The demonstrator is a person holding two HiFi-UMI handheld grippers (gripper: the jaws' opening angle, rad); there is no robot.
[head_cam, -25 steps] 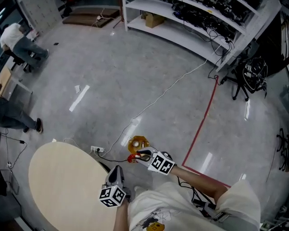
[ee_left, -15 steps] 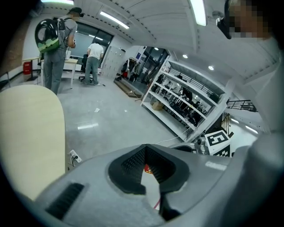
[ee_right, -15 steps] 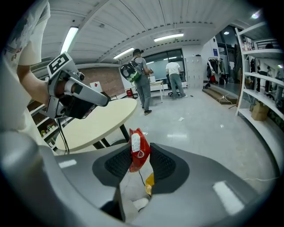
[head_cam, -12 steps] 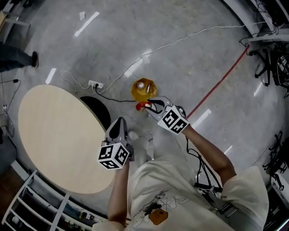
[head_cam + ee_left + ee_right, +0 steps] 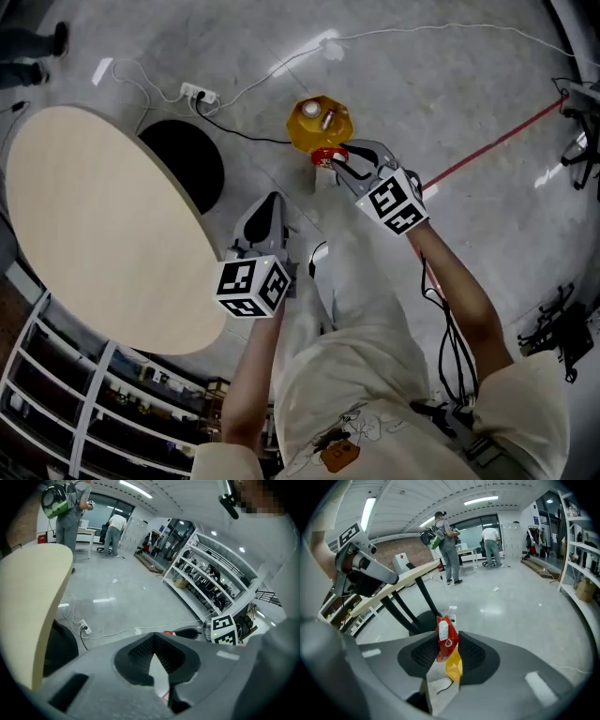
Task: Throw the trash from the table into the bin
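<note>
Clamping a red packet (image 5: 444, 641), the right gripper (image 5: 343, 165) holds it by the six o'clock rim of the yellow bin (image 5: 317, 127) on the floor. Left gripper (image 5: 153, 640): jaws together, nothing between them, round table (image 5: 94, 225) at its nine o'clock.

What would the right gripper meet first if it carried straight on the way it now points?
Most likely the yellow bin on the floor, which sits just past the red packet clamped in the right gripper. Depth is unclear, so the gap cannot be judged.
</note>
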